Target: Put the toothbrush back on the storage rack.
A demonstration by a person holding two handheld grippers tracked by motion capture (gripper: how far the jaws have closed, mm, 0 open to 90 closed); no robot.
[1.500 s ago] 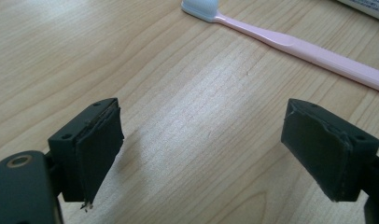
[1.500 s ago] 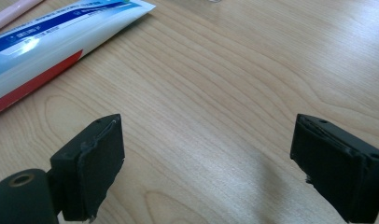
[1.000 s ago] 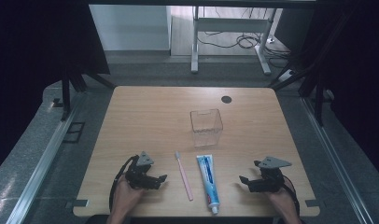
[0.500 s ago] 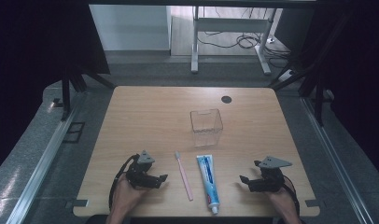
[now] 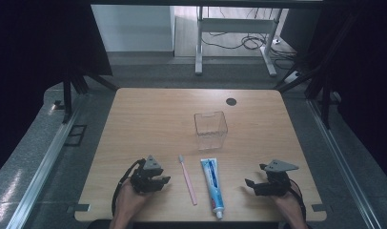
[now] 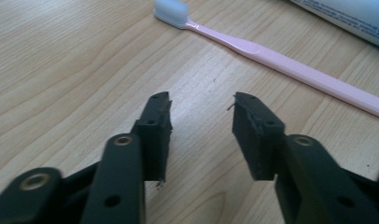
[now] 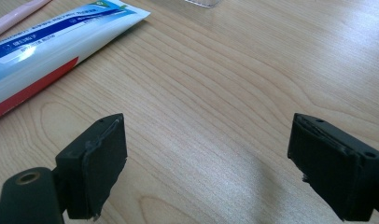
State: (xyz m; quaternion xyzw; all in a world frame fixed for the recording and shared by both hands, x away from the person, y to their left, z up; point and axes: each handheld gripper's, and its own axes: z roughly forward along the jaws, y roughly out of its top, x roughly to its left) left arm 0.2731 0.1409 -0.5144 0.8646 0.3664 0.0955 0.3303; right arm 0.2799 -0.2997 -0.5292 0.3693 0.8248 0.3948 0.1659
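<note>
A pink toothbrush (image 5: 187, 179) lies on the wooden table (image 5: 148, 124), white bristles at the far end. Just right of it lies a white-and-blue toothpaste tube (image 5: 212, 186), cap towards me. Behind both stands a clear plastic box (image 5: 210, 130), upright. My left gripper (image 5: 164, 181) rests near the front edge, left of the toothbrush (image 6: 281, 63), and points at it. Its jaws have just been closing and stand partly open (image 6: 201, 121) over bare wood. My right gripper (image 5: 249, 183) sits right of the toothpaste tube (image 7: 52, 42), wide open (image 7: 206, 158), with nothing between its pads.
A black round cable hole (image 5: 231, 101) sits at the table's far right. Metal rails (image 5: 48, 157) run along both sides of the table. Beyond the far edge stand white desk legs (image 5: 199, 43) with loose cables on the floor.
The left gripper's jaws look a little closer together than before. Both hands, the toothbrush, the tube and the box stay where they were.
</note>
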